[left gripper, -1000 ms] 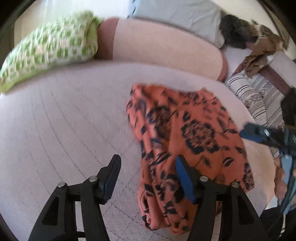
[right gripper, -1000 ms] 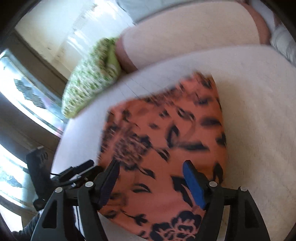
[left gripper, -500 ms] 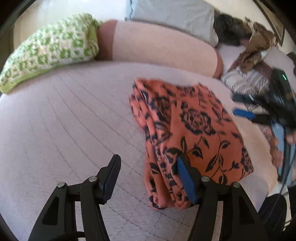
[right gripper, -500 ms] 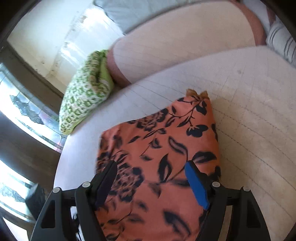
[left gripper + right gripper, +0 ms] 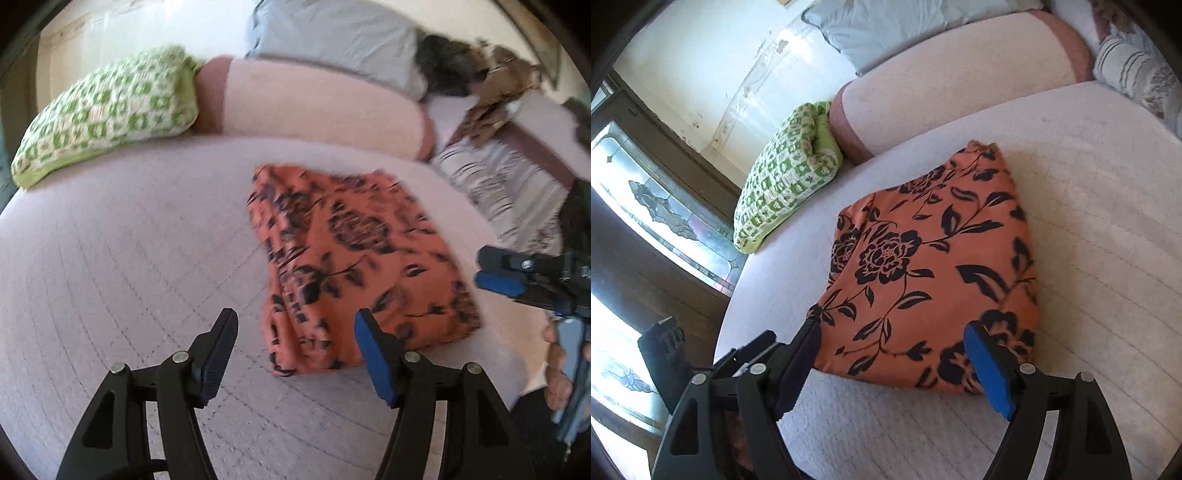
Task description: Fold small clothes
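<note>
A folded orange garment [image 5: 354,254] with a black flower print lies flat on the pale pink bedcover [image 5: 122,266]. My left gripper [image 5: 295,321] hovers open at the garment's near left corner, with nothing pressed between its pads. In the right wrist view the same garment [image 5: 934,258] fills the middle, and my right gripper [image 5: 894,332] stands wide open over its near edge without gripping it. The right gripper [image 5: 495,273] also shows at the right rim of the left wrist view, held by a hand [image 5: 557,373].
A green and white checked pillow [image 5: 107,110] and a long pink bolster [image 5: 314,107] lie along the back of the bed. Grey pillows and a heap of striped and brown clothes [image 5: 506,173] sit at the right. The bed's edge drops to a dark floor [image 5: 635,288] by a glass door.
The garment has settled flat after moving and blurring. Both grippers have drawn back toward its near edge, and the right one's fingers now sit at the edge instead of over the cloth.
</note>
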Demonstrator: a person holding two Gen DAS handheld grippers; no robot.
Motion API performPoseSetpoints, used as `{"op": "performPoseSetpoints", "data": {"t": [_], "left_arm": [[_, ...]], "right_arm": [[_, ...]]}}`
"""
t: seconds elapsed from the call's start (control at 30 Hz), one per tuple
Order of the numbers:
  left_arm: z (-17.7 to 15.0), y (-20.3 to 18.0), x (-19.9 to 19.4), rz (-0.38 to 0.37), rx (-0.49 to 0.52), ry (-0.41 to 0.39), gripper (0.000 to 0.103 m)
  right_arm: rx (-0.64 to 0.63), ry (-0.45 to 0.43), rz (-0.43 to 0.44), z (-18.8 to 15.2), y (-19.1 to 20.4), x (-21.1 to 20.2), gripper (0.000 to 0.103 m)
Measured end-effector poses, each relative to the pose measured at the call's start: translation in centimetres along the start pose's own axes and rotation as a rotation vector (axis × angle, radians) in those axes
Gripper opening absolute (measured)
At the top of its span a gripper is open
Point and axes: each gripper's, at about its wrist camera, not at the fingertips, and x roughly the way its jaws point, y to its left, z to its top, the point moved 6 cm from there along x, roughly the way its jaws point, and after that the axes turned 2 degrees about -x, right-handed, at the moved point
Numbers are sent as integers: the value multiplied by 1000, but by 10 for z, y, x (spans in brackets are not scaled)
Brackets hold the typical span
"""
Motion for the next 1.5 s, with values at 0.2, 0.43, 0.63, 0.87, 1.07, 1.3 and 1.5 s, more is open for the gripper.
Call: {"op": "performPoseSetpoints", "data": {"t": [0.2, 0.43, 0.63, 0.87, 1.07, 1.3, 1.5], "left_arm": [[3, 21, 13, 19, -139, 99, 66], [41, 2, 38, 102, -18, 75, 68], [30, 20, 61, 130, -36, 98, 74], [31, 28, 59, 107, -69, 101, 74], [26, 4, 14, 107, -48, 35, 74], [4, -32, -48, 93, -45, -60, 82], [-14, -43, -81, 95, -51, -75, 84]], "right_arm": [[-13, 31, 22, 1, 6, 5, 82], [35, 30, 52, 23, -10, 22, 82], [211, 93, 169, 24, -40, 54, 82], [283, 48, 200, 25, -52, 43, 82], [99, -9, 80, 22, -11, -4, 82], [-133, -52, -236, -34, 11, -59, 84], [-120, -127, -350, -79, 2, -95, 103]]}}
